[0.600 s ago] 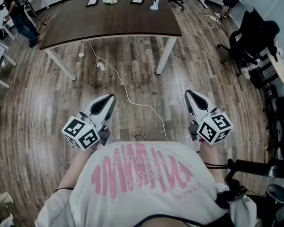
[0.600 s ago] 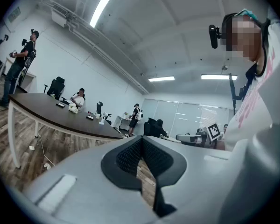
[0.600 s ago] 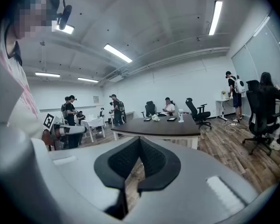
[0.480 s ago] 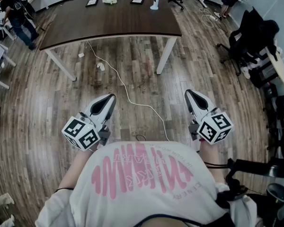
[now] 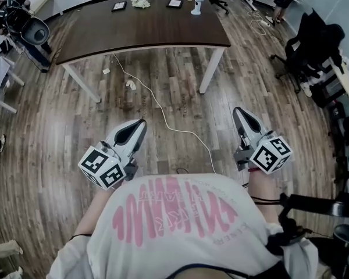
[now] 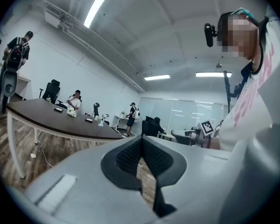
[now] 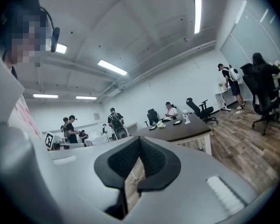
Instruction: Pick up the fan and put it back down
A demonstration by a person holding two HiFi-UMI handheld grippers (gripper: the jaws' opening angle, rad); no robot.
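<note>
Pinching nothing, fingers of left gripper (image 5: 141, 122) and right gripper (image 5: 237, 110) together; distant fan (image 5: 196, 3) indistinct.

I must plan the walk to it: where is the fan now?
In the head view the white fan stands at the far edge of the dark table, top centre, just right of a flat dark frame.

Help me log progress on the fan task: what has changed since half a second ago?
Little. The head view has shifted: the table and the white fan near its far edge sit slightly further right in frame. The bystander at upper left has moved. Nothing was gripped or released. Unchanged: left gripper and right gripper level before the body, fingers together, empty, far from the fan.
</note>
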